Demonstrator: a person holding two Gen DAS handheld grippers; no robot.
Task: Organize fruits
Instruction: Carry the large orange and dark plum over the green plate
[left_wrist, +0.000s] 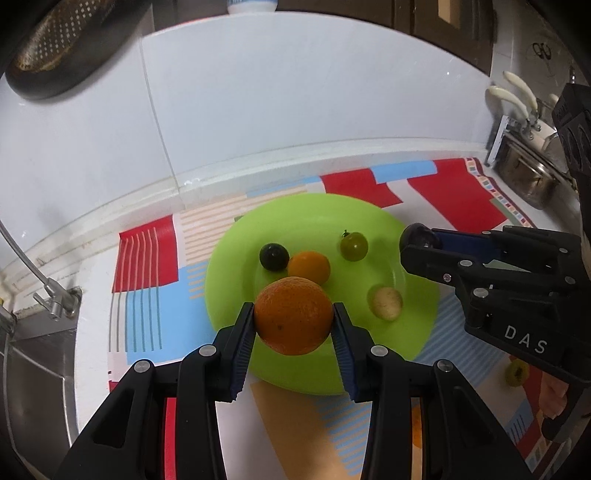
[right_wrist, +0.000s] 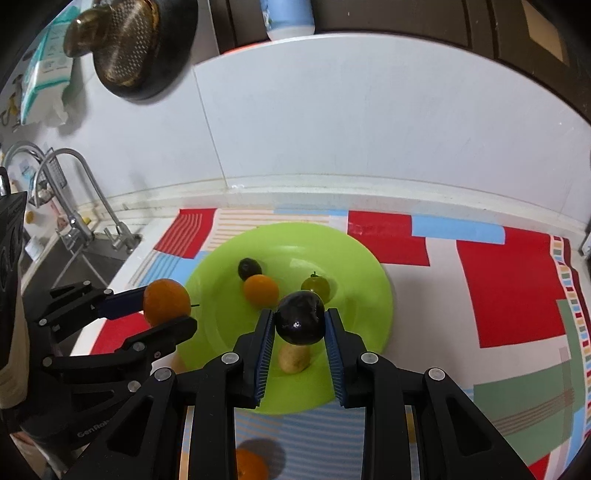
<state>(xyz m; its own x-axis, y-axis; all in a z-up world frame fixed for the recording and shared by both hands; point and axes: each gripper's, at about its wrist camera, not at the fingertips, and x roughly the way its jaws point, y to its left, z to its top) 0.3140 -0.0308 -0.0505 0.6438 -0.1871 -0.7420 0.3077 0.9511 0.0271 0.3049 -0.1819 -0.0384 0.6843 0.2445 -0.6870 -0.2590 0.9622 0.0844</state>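
Two grippers hovering over green plate (left_wrist: 229, 258) | left gripper (left_wrist: 294, 317) clamping large orange (left_wrist: 293, 315) | right gripper (right_wrist: 300, 323) clamping dark plum (right_wrist: 301, 317) | four small fruits lying on plate

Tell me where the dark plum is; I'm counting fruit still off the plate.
The plum is gripped in the right tongs, held above the near part of the green plate, over a pale fruit.
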